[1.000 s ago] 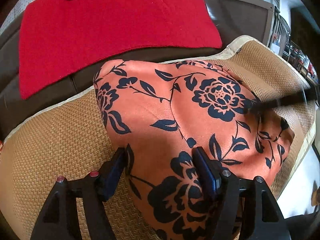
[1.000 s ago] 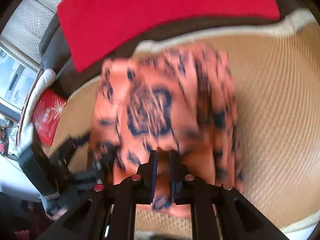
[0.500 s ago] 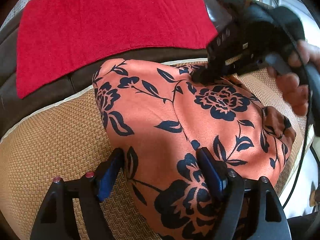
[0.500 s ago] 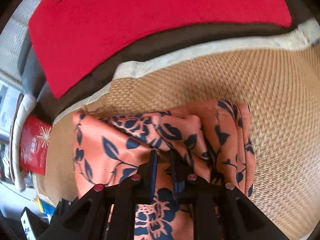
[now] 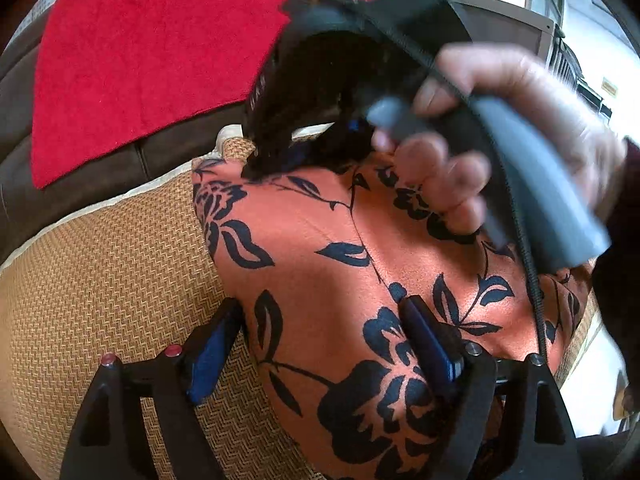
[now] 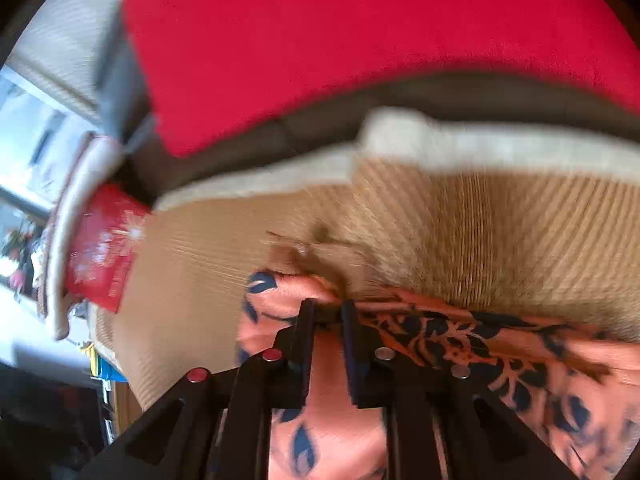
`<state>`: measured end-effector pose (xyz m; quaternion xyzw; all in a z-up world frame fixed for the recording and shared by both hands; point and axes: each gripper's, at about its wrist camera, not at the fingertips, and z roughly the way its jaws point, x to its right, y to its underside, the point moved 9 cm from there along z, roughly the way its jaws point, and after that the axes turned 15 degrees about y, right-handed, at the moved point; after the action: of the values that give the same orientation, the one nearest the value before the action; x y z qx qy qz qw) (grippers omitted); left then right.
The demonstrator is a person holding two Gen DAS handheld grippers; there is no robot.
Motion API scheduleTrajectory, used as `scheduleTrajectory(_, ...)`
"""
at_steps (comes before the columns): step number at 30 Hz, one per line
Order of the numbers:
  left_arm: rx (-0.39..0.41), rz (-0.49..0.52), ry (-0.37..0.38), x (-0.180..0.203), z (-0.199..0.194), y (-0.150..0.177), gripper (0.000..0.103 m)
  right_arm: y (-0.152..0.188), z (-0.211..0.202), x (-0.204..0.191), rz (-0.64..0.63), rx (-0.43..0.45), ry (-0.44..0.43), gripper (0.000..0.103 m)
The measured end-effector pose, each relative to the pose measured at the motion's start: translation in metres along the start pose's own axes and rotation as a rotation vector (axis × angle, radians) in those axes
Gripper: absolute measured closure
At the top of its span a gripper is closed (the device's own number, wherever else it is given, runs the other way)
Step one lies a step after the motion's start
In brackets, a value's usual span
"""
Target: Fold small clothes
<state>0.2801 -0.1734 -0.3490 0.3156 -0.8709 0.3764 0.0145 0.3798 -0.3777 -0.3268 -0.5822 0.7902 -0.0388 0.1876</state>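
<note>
An orange garment with a dark blue flower print point(image 5: 320, 248) lies folded on a woven tan mat point(image 5: 100, 272). My left gripper point(image 5: 324, 320) is open over the garment's near edge, one finger on the mat, the other on the cloth. My right gripper point(image 6: 326, 310) is shut on a bunched edge of the garment point(image 6: 480, 336) at its far side. It shows in the left wrist view point(image 5: 280, 156) with the hand that holds it, covering the garment's far part.
A red cloth point(image 5: 152, 48) lies spread on the brown sofa back point(image 5: 120, 164) behind the mat. A red packet point(image 6: 100, 248) lies at the mat's left end. The mat's cream border point(image 6: 400, 144) runs along its far edge.
My right gripper has carried the garment's edge across to the far left corner, folding the cloth over. The left gripper has stayed open in the same place.
</note>
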Motion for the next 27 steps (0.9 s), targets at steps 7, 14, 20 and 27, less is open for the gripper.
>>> scheduleTrajectory(7, -0.005, 0.012, -0.013, -0.007, -0.003, 0.003, 0.018, 0.006, -0.03, 0.009, 0.066, 0.078, -0.038, 0.087)
scheduleTrajectory(14, -0.007, -0.016, -0.016, -0.018, -0.008, 0.008, 0.018, 0.051, -0.112, 0.053, 0.139, 0.229, 0.029, 0.085)
scheduleTrajectory(20, -0.035, -0.086, -0.006, -0.019, -0.014, 0.01, 0.018, 0.108, -0.118, 0.093, 0.278, 0.217, 0.203, 0.085)
scheduleTrajectory(27, 0.011, -0.037, -0.043, -0.024, -0.059, -0.002, 0.018, 0.123, -0.087, 0.11, 0.411, 0.219, 0.053, 0.084)
